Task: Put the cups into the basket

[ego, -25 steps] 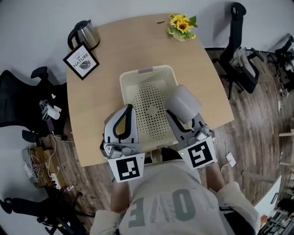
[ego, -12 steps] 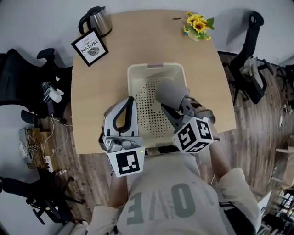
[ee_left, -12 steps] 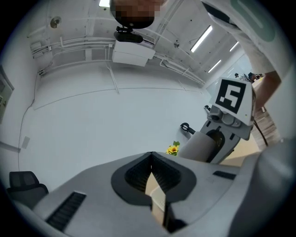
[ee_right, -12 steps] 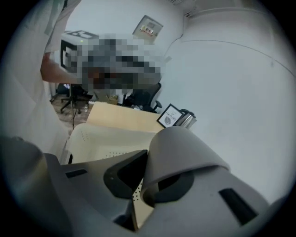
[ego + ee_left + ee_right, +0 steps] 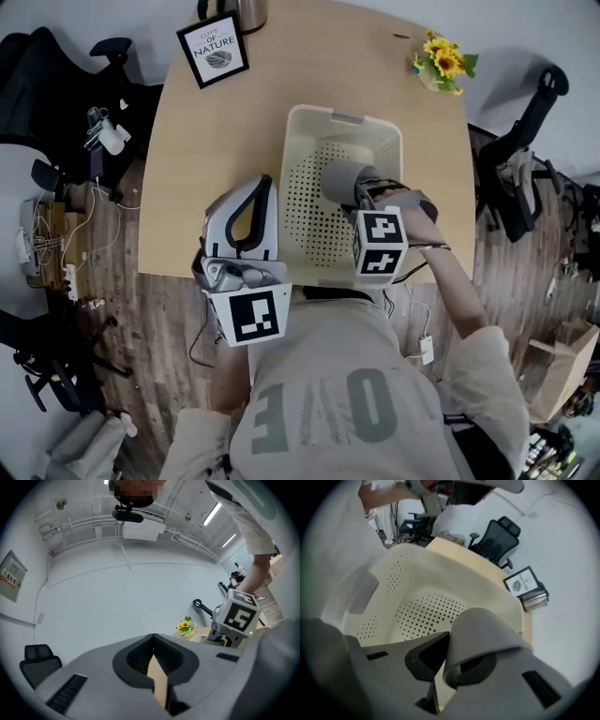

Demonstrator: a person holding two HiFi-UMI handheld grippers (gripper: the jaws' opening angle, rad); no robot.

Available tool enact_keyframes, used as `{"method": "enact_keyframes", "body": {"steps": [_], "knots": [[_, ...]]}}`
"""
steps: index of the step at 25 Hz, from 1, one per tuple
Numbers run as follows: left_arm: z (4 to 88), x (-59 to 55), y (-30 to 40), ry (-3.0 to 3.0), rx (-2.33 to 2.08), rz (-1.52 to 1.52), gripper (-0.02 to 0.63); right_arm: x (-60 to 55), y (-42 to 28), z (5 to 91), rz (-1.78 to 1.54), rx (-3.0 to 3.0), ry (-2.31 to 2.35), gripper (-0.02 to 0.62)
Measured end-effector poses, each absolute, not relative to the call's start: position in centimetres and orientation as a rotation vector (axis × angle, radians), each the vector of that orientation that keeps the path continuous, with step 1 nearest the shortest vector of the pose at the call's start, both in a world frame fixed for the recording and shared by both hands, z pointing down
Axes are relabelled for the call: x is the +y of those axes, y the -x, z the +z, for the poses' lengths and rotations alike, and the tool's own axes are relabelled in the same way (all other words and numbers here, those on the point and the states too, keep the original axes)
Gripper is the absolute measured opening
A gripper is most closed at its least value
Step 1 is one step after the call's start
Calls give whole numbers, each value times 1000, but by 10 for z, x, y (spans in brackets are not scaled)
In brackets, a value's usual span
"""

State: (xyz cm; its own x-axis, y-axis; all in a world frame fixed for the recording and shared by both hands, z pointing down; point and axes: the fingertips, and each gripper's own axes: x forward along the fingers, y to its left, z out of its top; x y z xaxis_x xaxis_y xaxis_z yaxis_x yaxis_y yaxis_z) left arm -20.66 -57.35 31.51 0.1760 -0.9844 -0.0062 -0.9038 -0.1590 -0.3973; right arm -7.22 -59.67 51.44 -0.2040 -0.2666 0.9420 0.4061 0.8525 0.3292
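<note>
Grey plastic cup (image 5: 339, 181) is clamped by its rim in my right gripper (image 5: 362, 193), lying on its side inside the cream perforated plastic basket (image 5: 298, 141), toward the basket's 3 o'clock wall. Whether it touches the dotted floor I cannot tell. My left gripper (image 5: 262, 187) waits at the basket's 9 o'clock over the light wooden table (image 5: 202, 141), tips pressed together on nothing. Yellow sunflowers (image 5: 442, 64) stand at 1 o'clock of the basket, a black-framed picture (image 5: 214, 52) at 11 o'clock.
</note>
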Motion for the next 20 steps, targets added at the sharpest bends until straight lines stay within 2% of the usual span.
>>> {"method": "enact_keyframes", "body": {"steps": [6,20], "knots": [[321,-564,229,2102,1894,-336,9,-604,59,560,-693,-1407,262,34],[337,-544,259,2076,2019,-418,9,-584,51,596,-732,-1213,446,35]]}}
